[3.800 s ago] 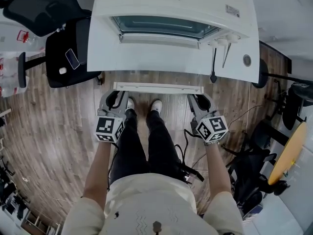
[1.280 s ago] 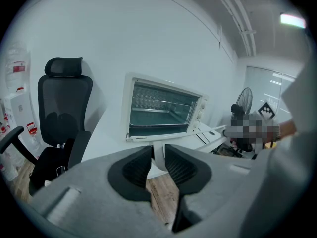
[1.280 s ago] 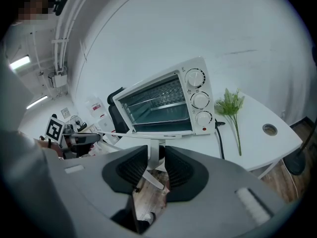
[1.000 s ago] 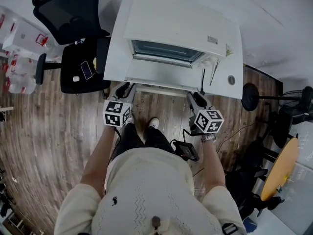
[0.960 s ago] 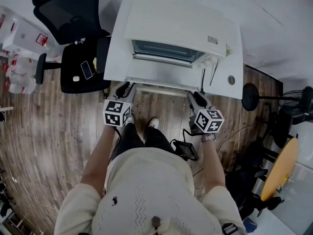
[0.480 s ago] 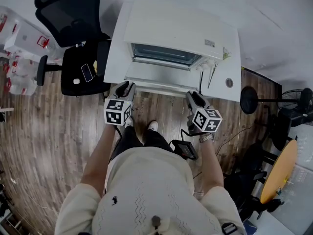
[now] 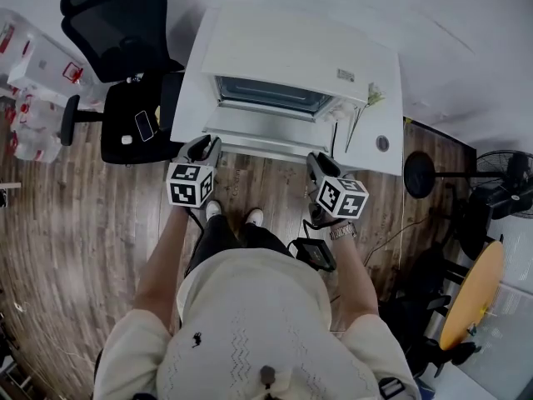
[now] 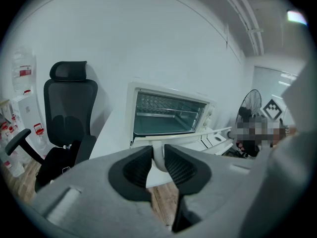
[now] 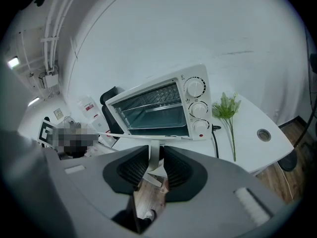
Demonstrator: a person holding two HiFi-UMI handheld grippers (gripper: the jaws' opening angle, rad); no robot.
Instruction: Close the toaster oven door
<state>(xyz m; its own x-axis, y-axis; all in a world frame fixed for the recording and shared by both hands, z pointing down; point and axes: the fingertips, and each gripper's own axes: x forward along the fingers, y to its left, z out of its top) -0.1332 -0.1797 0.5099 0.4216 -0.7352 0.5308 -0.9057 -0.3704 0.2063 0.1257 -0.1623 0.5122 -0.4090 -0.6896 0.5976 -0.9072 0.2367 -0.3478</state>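
Both ends of the left-right door handle (image 8: 189,135) are clamped: left gripper (image 7: 206,146), right gripper (image 7: 317,162) (jaws just closing); toaster oven (image 7: 291,57) directly above in frame

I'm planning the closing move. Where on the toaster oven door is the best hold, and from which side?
Probably the handle bar along its free edge, from the front: the door is open toward the person, and the bar stands off it.

The white table (image 7: 388,123) bears a toaster oven (image 7: 291,52), green sprig (image 9: 225,107) and black cord (image 9: 216,140).
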